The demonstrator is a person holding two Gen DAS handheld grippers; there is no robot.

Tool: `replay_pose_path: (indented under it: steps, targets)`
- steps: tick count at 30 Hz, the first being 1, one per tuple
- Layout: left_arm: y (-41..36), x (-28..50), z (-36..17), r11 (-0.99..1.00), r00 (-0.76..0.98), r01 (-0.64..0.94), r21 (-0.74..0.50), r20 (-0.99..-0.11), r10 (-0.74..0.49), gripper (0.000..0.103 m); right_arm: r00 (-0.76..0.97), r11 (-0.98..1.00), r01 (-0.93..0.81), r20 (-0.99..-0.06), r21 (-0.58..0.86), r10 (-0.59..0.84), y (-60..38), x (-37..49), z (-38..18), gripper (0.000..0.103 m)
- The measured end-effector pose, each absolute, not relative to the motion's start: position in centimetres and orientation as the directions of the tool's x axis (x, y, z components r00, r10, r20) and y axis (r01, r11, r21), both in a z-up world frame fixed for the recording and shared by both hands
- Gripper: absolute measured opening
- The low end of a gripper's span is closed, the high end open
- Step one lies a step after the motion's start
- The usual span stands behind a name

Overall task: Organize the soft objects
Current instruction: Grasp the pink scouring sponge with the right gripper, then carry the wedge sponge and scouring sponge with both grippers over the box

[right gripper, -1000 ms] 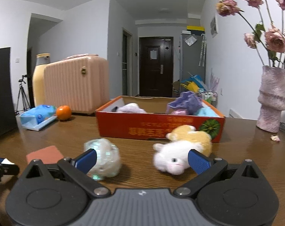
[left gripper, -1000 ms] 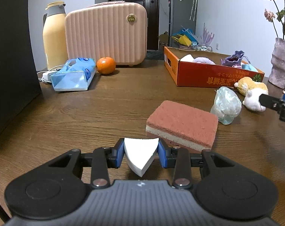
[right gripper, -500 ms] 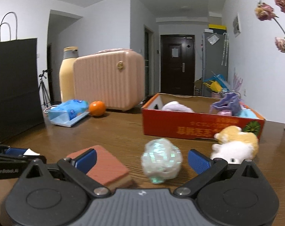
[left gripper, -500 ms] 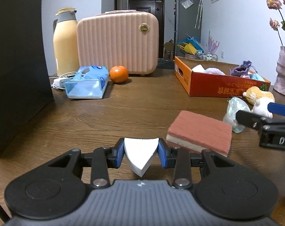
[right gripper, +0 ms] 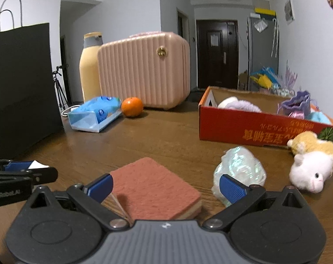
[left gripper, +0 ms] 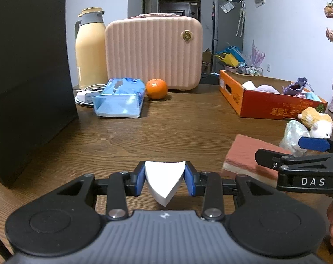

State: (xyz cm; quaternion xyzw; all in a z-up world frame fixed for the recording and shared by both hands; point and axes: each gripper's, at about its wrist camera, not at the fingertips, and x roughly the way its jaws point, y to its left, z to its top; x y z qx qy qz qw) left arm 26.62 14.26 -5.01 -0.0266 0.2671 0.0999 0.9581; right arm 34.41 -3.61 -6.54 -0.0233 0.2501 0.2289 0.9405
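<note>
On the table (left gripper: pixel 188 127), a white wedge (left gripper: pixel 165 179) is clamped between the pads of the left gripper (left gripper: pixel 165 181). The right gripper (right gripper: pixel 165 186) is held wide open astride the red sponge (right gripper: pixel 153 187), which lies flat near the box (right gripper: pixel 254 129).

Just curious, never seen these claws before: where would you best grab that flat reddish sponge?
Probably across its two long side edges, coming in low from its near end. The sponge lies flat on the table, and the open right claw already straddles its width.
</note>
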Motion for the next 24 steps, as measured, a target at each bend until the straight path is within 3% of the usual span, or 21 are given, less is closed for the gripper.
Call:
replay_pose_path:
  steps: [15, 24]
  targets:
    - [16.2, 26.4, -4.8, 0.968, 0.831, -0.251, -0.011, -0.515, 0.210, 0.037, 0.674, 0.893, -0.426, -0.609, 0.144, 0.419, -1.4, 37.3, -8.4, 0.103]
    - [16.4, 26.2, -4.7, 0.964, 0.831, -0.265, -0.021, -0.512, 0.217, 0.037, 0.675, 0.896, -0.418, -0.609, 0.151, 0.417, -1.3, 37.7, -8.4, 0.100]
